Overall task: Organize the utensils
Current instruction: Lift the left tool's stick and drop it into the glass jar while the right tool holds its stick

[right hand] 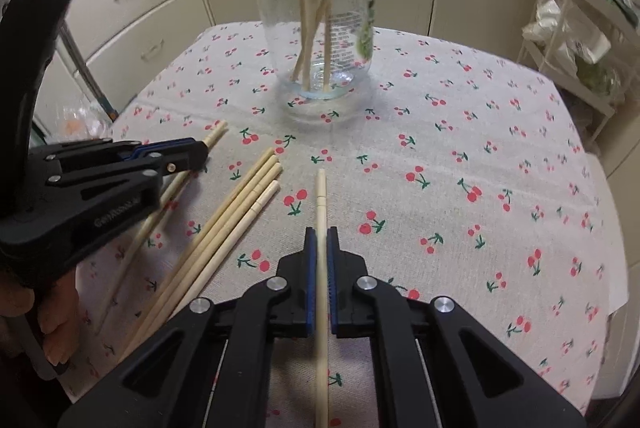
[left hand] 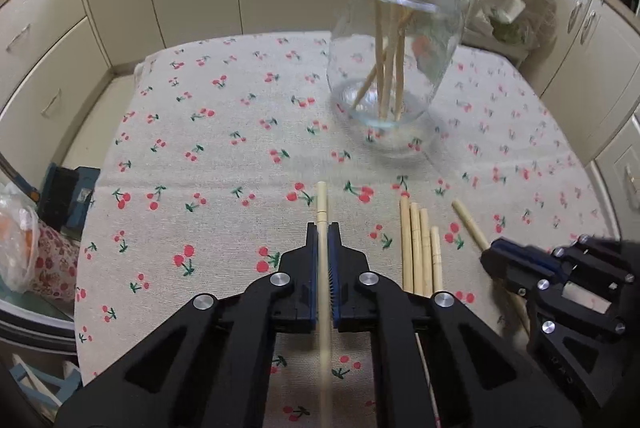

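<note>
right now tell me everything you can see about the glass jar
The glass jar is clear, wide-mouthed and lidless, with a threaded rim and a printed label on one side. It stands upright on the cherry-print tablecloth, beyond both grippers and touched by neither. Several pale wooden chopsticks lean inside it, lower ends on its base, upper ends sticking out past the rim.

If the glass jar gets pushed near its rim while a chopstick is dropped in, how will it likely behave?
The glass jar is tall on a modest base, so a push near the rim would probably tip it rather than slide it. The tablecloth likely adds grip, favouring tipping. Its leaning chopsticks may shift; glass looks breakable.
</note>
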Demonstrator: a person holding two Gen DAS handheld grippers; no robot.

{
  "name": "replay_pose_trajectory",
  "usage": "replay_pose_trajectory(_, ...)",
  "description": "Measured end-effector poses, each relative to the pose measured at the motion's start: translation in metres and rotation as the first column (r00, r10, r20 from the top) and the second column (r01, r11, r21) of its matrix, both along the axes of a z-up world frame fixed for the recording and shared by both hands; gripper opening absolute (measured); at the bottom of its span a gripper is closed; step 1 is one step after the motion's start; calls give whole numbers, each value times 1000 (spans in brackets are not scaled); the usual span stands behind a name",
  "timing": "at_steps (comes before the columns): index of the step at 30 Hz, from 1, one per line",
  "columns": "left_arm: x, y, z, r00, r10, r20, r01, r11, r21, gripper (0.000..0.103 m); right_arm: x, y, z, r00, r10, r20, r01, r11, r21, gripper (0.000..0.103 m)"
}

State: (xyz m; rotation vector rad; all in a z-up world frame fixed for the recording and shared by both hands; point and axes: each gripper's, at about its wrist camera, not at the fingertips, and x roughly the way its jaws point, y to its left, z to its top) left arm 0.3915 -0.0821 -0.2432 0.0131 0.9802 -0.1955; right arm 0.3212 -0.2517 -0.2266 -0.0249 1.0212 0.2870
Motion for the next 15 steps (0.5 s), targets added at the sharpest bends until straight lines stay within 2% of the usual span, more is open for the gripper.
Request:
replay_pose_trajectory(3,-3,11,20,997,24,79,-17,997,-79,5,1,-16,-2,998,-54,-31,58,991,125,6)
replay_pose_trajectory(7,-1,24,54,978,74,196,-38,983,-178,5,2,-35,-7,991,-123,-61,135,954,267,6)
replay_pose_trajectory(8,1,27,65,969,87,230,-36,976,-217,5,2,-40,-9,988,-139,-60,151,945,292,6)
replay_pose_trajectory(11,6,30,89,945,115,306,-29,962,-271,5,-1,-43,-11,986,-162,-46,168,928,331,6)
replay_pose_trajectory(15,16,31,127,893,159,422,-9,942,-336,5,-3,-49,-13,982,-181,-46,185,911,369,6)
